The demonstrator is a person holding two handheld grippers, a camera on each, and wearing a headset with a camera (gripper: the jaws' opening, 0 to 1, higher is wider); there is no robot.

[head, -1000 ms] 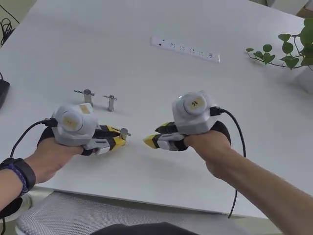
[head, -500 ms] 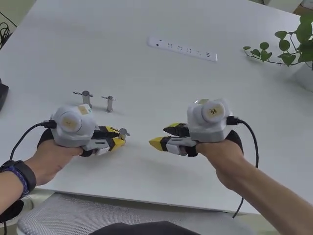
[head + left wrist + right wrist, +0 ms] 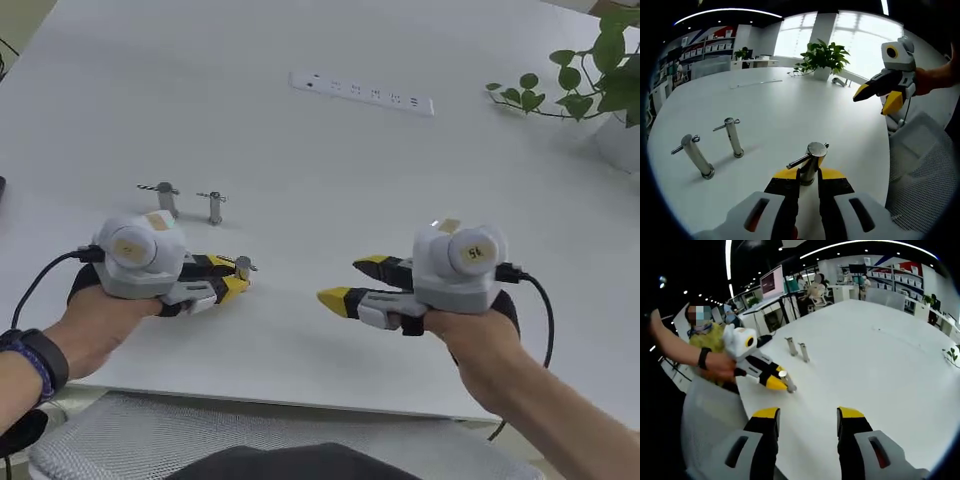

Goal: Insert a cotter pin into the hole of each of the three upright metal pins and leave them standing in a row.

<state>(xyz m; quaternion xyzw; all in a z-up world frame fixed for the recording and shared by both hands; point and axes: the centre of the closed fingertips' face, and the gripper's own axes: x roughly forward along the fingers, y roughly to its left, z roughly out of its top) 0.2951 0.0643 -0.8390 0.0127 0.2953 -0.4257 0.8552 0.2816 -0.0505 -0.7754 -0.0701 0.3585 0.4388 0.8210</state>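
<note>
We are clamping the left gripper (image 3: 236, 280) on the third pin (image 3: 812, 160), cotter pin (image 3: 796, 162) through it, near left on the tabletop (image 3: 330, 180). The right gripper (image 3: 348, 280) is gaping apart, empty. Letting go crooked risks tipping it out of line with the far-left pin (image 3: 165, 196) and its neighbour (image 3: 214, 206).

The left gripper (image 3: 235, 280) sits low at the near left, its jaws pointing right and closed on an upright metal pin (image 3: 815, 152) — the left hand (image 3: 100, 320) wraps the body from behind, and the forearm runs off toward the lower left. The right gripper (image 3: 350, 282) faces it from the right, well apart, with its jaws spread wide and nothing between them. The right hand (image 3: 470, 335) grips it from beneath, forearm angling away to the lower right.
</note>
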